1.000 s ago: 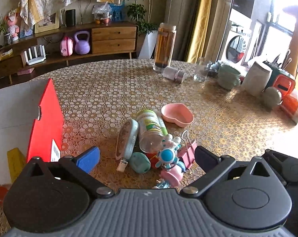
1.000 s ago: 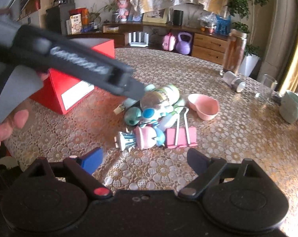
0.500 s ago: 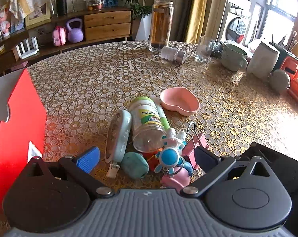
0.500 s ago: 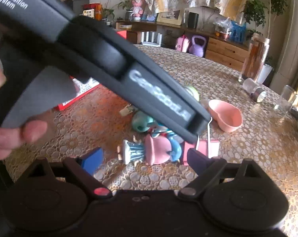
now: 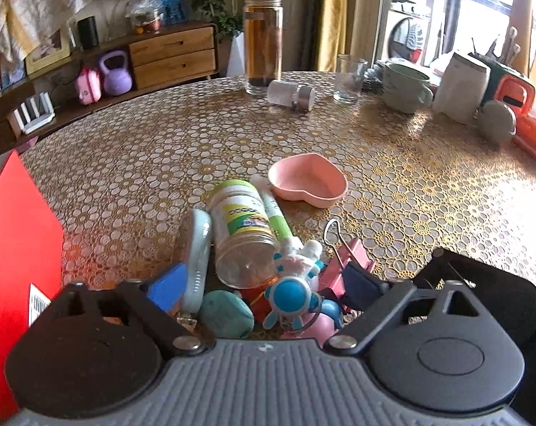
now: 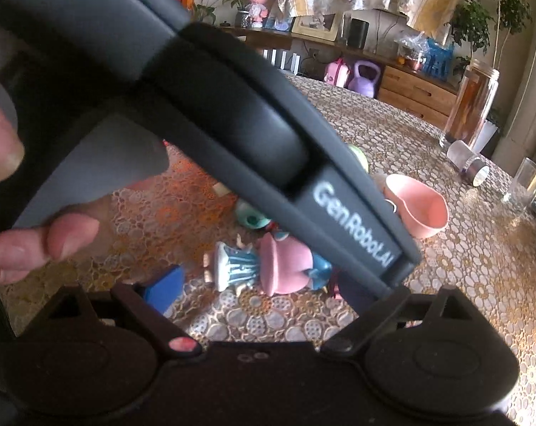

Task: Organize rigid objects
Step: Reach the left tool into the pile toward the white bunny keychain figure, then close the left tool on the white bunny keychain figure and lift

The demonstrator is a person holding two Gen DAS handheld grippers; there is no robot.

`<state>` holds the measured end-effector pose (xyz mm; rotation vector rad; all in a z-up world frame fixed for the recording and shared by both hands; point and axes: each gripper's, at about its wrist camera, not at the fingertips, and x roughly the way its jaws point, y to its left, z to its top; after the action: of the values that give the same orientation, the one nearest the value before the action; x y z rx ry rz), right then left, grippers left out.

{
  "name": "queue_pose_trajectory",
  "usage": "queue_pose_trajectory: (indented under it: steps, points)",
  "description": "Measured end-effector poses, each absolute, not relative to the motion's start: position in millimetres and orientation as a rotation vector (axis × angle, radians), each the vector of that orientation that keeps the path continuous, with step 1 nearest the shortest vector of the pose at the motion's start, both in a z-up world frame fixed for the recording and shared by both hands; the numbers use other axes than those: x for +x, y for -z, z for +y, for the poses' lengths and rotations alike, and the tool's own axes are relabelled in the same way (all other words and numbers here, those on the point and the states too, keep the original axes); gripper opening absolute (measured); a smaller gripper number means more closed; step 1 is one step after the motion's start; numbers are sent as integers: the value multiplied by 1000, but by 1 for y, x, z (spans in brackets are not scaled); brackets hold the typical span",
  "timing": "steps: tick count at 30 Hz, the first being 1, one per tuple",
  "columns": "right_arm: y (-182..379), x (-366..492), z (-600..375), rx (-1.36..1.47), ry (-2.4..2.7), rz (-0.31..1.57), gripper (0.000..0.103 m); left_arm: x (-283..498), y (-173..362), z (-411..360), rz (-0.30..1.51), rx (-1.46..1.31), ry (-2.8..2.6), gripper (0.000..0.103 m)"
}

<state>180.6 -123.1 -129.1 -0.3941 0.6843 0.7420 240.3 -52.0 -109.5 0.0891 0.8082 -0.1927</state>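
gleaming cylindrical plastic jar (image 5: 244, 238)

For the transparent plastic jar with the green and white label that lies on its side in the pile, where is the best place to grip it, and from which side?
Grip the transparent plastic jar across its round body at the labelled middle, coming from above. It lies on its side with the clear base toward the camera; a grey oblong case and a green tube hug its flanks, so only the top seems free.

Left gripper (image 5: 264, 284) tilted down, fingers (image 5: 168, 285) wide but closing. Right gripper (image 6: 257, 287) tilted down, fingers (image 6: 163, 287) spread apart. Person's hand (image 6: 26, 220) holds left gripper's handle, crossing right view.
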Motion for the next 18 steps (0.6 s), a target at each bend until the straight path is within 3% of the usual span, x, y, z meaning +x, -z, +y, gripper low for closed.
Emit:
queue_pose_trajectory:
  steps: [4, 8, 15, 18]
  points:
    - [130, 179, -123, -402, -748, 677, 95, 240, 111, -56, 814, 107, 213, 68]
    - [129, 178, -124, -405, -746, 672, 95, 238, 111, -56, 808, 114, 199, 57]
    - [129, 177, -126, -396, -744, 675, 92, 233, 111, -58, 790, 150, 196, 47]
    - [127, 174, -127, -397, -748, 669, 84, 230, 109, -58, 781, 154, 195, 27]
